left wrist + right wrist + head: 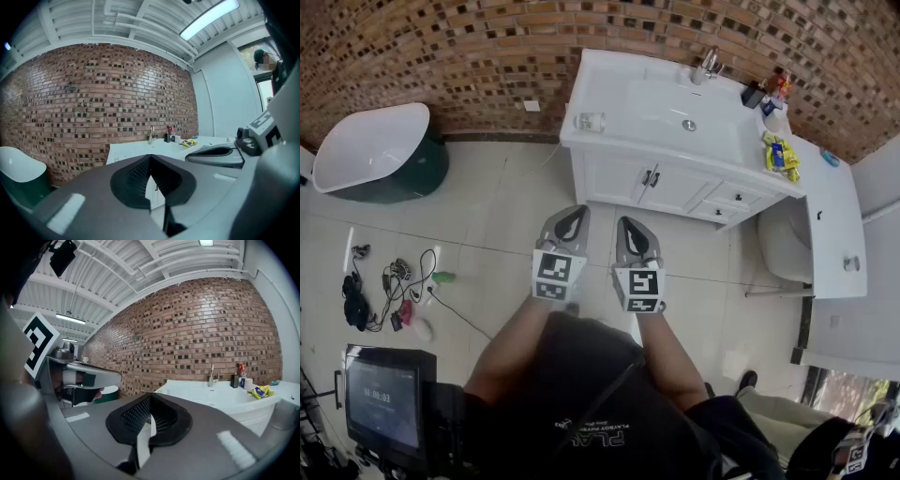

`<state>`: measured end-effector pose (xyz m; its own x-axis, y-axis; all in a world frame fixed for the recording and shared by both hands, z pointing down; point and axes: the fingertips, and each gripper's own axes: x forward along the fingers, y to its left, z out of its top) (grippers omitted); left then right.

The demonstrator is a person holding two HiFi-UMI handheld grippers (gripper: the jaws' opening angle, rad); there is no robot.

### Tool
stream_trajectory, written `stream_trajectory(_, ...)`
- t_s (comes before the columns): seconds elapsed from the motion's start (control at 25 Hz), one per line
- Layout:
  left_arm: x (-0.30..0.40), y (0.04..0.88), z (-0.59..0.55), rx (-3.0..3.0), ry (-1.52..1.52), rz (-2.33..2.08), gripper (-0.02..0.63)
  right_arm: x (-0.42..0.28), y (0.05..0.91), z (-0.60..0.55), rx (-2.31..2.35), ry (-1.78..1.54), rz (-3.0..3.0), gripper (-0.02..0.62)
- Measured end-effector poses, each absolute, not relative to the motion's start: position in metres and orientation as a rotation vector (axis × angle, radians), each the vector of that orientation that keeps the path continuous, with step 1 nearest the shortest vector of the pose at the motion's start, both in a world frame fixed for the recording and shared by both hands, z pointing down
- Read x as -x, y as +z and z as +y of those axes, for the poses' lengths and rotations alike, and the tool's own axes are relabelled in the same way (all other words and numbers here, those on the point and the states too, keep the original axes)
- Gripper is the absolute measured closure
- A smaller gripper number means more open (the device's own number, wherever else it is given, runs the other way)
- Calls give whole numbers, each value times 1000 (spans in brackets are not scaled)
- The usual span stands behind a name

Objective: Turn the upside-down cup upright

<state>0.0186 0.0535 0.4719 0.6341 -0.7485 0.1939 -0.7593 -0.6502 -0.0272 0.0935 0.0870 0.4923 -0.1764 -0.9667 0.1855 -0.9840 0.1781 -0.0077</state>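
Observation:
A small pale cup (590,121) sits on the front left corner of the white vanity (609,94); it is too small to tell which way up it stands. Both grippers hang side by side over the tiled floor, well short of the vanity. My left gripper (572,213) is shut with nothing in it, and so is my right gripper (630,225). In the left gripper view the shut jaws (150,157) point at the vanity (140,149). The right gripper view shows its shut jaws (150,396) and the sink top (211,394) beyond.
A faucet (708,66), bottles (764,94) and a yellow packet (780,155) stand on the vanity's far right. A green-and-white bathtub (375,150) is at the left by the brick wall. Cables (384,291) lie on the floor; a screen (384,403) is bottom left.

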Motion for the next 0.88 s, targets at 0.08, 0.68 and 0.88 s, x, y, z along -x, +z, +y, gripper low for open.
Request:
stream_trajectory(0.08, -16, 474, 41, -2787, 288, -1284, 607, -94, 497, 79, -1930, 191, -2285, 581)
stream_trajectory(0.68, -11, 483, -43, -2757, 268, -1231, 608, -90, 499, -5, -1982, 180, -2220, 581)
stream_trajectory(0.88, -6, 492, -71, -2767, 287, -1184, 607, -88, 502, -33, -1998, 190, -2188, 581)
